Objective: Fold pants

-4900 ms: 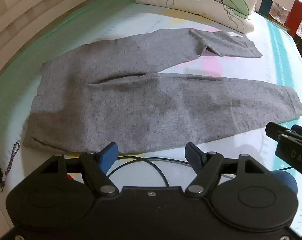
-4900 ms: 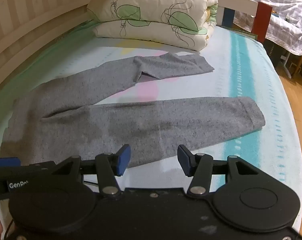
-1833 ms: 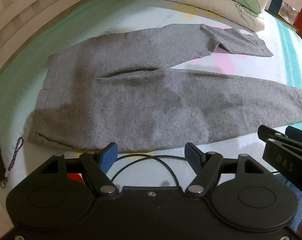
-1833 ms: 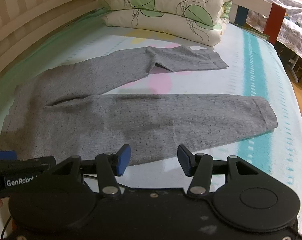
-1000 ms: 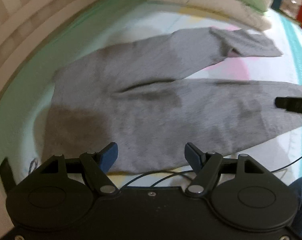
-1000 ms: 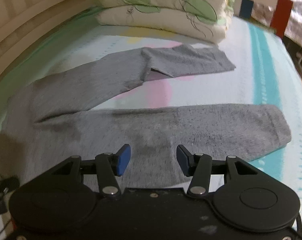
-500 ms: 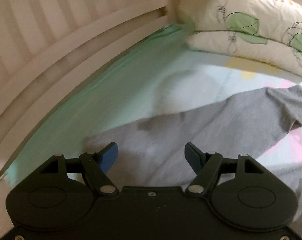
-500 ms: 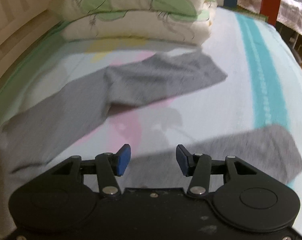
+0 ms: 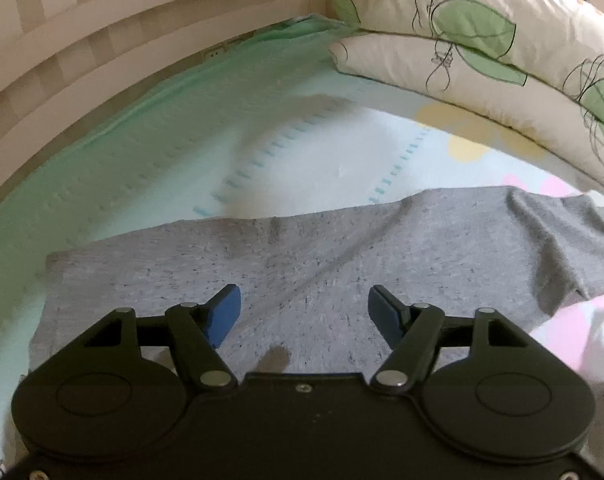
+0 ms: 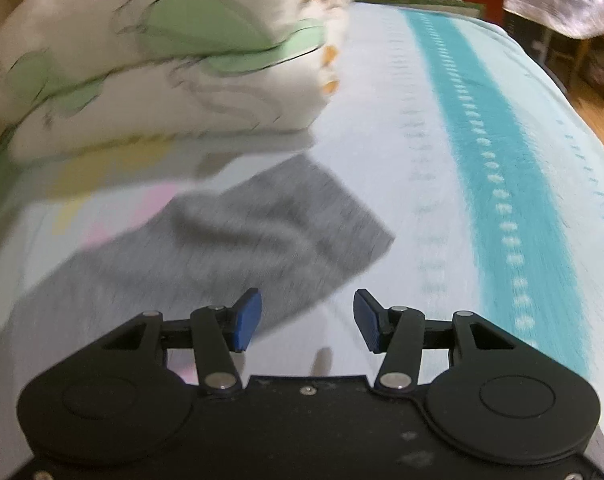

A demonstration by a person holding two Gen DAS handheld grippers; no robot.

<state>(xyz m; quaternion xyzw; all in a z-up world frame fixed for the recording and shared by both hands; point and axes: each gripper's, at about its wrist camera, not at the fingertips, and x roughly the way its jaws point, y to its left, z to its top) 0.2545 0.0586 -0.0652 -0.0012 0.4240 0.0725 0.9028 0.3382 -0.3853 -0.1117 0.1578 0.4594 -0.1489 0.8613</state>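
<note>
Bed (image 9: 149, 148), pillows (image 9: 482, 32) at head. Grey pants (image 9: 342, 256) lie flat on sheet, far leg's end creased. Left gripper (image 9: 304, 312) and right gripper (image 10: 306, 320) above them, jaws spread, empty.

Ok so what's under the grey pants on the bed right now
The grey pants lie flat on the patterned bedsheet; mint, white and pink parts of it show around their edges. Whatever lies beneath the cloth itself is covered. Both grippers are above them, open and holding nothing.
</note>
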